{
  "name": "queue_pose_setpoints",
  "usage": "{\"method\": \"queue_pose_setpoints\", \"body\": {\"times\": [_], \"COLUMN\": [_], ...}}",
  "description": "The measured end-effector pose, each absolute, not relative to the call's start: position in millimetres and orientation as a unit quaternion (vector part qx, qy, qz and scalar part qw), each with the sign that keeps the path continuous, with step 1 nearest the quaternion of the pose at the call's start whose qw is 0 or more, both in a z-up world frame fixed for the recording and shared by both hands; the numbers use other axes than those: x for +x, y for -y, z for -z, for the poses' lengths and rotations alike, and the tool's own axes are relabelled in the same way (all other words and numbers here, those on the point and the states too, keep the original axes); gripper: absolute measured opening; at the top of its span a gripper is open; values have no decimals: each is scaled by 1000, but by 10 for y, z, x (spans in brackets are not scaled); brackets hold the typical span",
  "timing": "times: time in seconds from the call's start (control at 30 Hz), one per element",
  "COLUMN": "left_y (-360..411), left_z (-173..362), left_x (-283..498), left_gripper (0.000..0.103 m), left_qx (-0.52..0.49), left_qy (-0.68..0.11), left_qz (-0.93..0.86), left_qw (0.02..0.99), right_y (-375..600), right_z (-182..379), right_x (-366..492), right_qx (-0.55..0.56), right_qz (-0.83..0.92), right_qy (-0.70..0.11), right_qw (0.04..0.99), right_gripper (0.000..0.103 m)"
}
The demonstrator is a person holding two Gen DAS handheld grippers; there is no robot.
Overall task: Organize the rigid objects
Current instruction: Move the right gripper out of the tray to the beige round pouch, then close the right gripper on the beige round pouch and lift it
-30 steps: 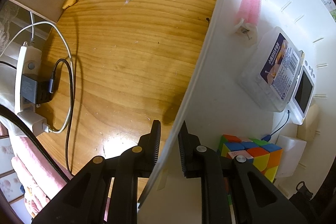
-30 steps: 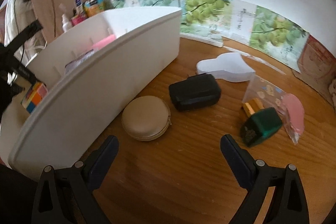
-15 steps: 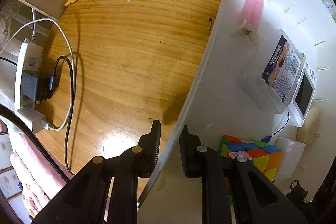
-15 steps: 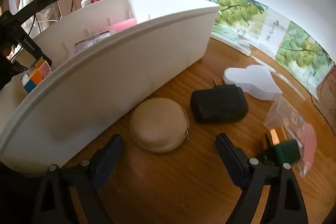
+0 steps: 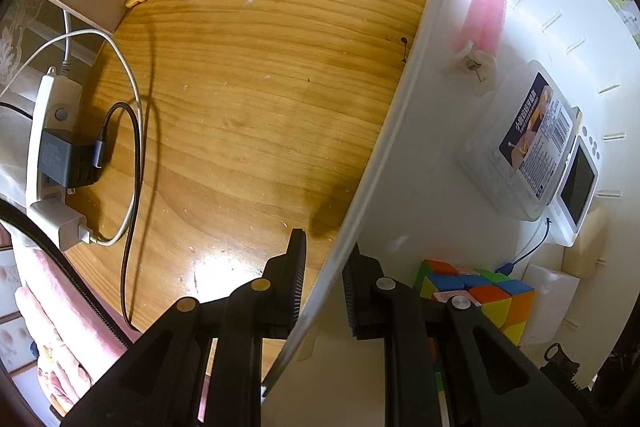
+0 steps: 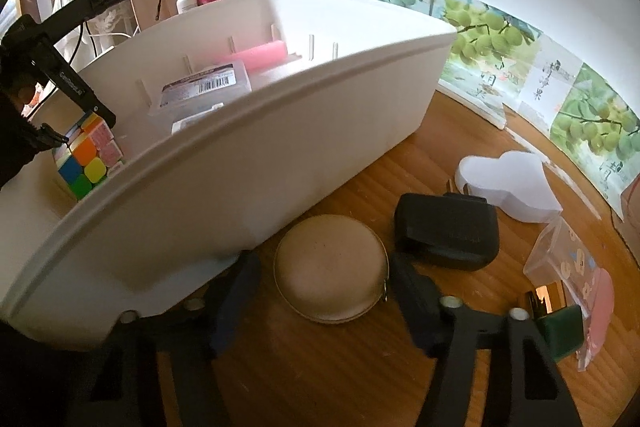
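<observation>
White plastic bin [image 6: 280, 147]: long, smooth-walled, slotted ribs inside; long axis runs from the near left corner away toward the fruit-print wall strip [image 6: 500, 39]; stands on the wooden tabletop [image 5: 256, 99].

Contents: colour cube [image 5: 476, 291] at the near end, then a clear labelled box [image 5: 520, 143], a small white screen device [image 5: 576, 183], and a pink foam roller [image 5: 484, 15] farther along.

Left claw [image 5: 323, 281]: narrowly parted, one finger outside and one inside the bin's side wall, straddling the rim; contact with the wall cannot be told.

Right claw [image 6: 320, 283]: spread wide, holding nothing, low over a round tan zip case [image 6: 330, 267] lying flat just beside the bin's outer wall.

Beyond the case: a black rounded charger [image 6: 448, 231], prongs toward a white cloud-shaped piece [image 6: 508, 183]; a clear printed pouch [image 6: 568, 267]; a green block [image 6: 560, 331].
</observation>
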State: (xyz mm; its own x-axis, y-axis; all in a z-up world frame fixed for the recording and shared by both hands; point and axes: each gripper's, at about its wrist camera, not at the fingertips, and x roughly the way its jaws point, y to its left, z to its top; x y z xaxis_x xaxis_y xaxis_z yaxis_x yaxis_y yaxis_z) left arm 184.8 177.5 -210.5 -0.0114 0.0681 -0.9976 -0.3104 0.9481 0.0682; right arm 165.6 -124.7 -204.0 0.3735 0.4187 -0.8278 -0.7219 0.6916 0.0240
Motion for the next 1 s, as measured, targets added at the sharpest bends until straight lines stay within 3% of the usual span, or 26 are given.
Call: {"method": "queue_pose_setpoints", "body": {"times": [0.03, 1.0], "left_y": [-1778, -1722], "left_z": [2101, 2123], "left_x": [1850, 1689], "left_gripper": [20, 18], "left_qx": [-87, -91], "left_qy": [-698, -700], "left_qz": [-136, -130], "left_qw": [698, 697], "right_y": [1242, 1686], "right_z": [2036, 1729], "right_x": [1659, 1405], "right_qx": [-174, -51], "right_qz": [-352, -266], "right_qy": [-435, -464], "right_qw": [810, 843], "right_gripper": [56, 56]}}
